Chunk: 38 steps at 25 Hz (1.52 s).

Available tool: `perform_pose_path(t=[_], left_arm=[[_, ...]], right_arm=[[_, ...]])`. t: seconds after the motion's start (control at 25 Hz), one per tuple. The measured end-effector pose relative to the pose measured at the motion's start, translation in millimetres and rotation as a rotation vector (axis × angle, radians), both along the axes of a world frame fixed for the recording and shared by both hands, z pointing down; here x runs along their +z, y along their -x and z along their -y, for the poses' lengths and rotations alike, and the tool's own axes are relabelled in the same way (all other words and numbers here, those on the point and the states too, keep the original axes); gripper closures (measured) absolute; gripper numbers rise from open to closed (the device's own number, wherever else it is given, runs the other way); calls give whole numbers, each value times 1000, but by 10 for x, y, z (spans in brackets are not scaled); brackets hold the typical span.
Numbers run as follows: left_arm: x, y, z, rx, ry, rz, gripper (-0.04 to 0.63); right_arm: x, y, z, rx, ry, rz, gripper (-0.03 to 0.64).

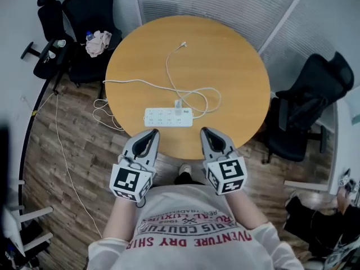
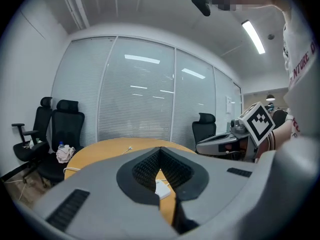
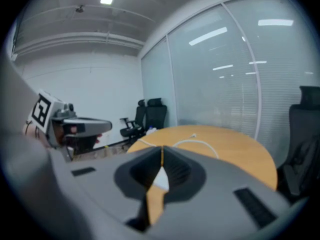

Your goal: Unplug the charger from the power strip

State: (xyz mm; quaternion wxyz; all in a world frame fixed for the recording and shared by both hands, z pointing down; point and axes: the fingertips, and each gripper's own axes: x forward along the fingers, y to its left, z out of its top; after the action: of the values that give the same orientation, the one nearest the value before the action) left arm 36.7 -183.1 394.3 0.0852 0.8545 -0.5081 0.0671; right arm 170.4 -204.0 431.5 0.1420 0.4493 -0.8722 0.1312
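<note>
A white power strip lies near the front edge of the round wooden table. A white charger is plugged into its far side. The charger's thin white cable loops across the tabletop. My left gripper and right gripper hover just short of the table's front edge, one each side of the strip, and touch nothing. Both are shut and hold nothing. In the left gripper view the jaws meet, with a bit of the strip showing behind them. The right gripper view shows its jaws likewise.
The strip's own cord runs off the table's left edge down to the wooden floor. Black office chairs stand at the back left, one with a cloth and a bottle on it. Another chair stands at the right. Glass walls with blinds lie behind.
</note>
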Motion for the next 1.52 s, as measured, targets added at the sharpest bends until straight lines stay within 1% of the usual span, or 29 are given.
perform_pose_path(t=[0.2, 0.32, 0.44, 0.6, 0.68, 1.04, 1.2, 1.32, 1.36, 1.4, 1.44, 1.52], left_arm=[[270, -37, 216, -51, 53, 34, 561], [459, 30, 315, -62, 92, 43, 561], [645, 111, 475, -56, 112, 81, 561], [919, 160, 677, 0, 137, 112, 561], [1102, 194, 779, 31, 164, 129, 561], [2100, 259, 1088, 169, 344, 224, 561], [2396, 250, 1190, 188, 401, 287, 561], [2501, 201, 1235, 204, 432, 292, 561], [2530, 192, 1240, 205, 447, 289, 561], [2554, 186, 1243, 204, 462, 289, 561], [2572, 178, 1246, 206, 475, 294, 561], [2610, 153, 1241, 221, 496, 315, 561]], right_arm=[[306, -68, 332, -45, 65, -14, 588], [499, 4, 440, -58, 117, -24, 588], [672, 117, 540, -70, 153, -33, 588], [917, 227, 639, -59, 186, -48, 588], [1050, 283, 690, -47, 207, -67, 588], [1651, 490, 833, 7, 323, -173, 588], [1851, 602, 812, 10, 379, -224, 586], [1932, 660, 818, 36, 428, -239, 583], [1948, 680, 823, 43, 444, -237, 557], [1964, 701, 829, 49, 462, -231, 485], [1981, 721, 838, 56, 481, -224, 442], [2015, 749, 866, 75, 511, -212, 429]])
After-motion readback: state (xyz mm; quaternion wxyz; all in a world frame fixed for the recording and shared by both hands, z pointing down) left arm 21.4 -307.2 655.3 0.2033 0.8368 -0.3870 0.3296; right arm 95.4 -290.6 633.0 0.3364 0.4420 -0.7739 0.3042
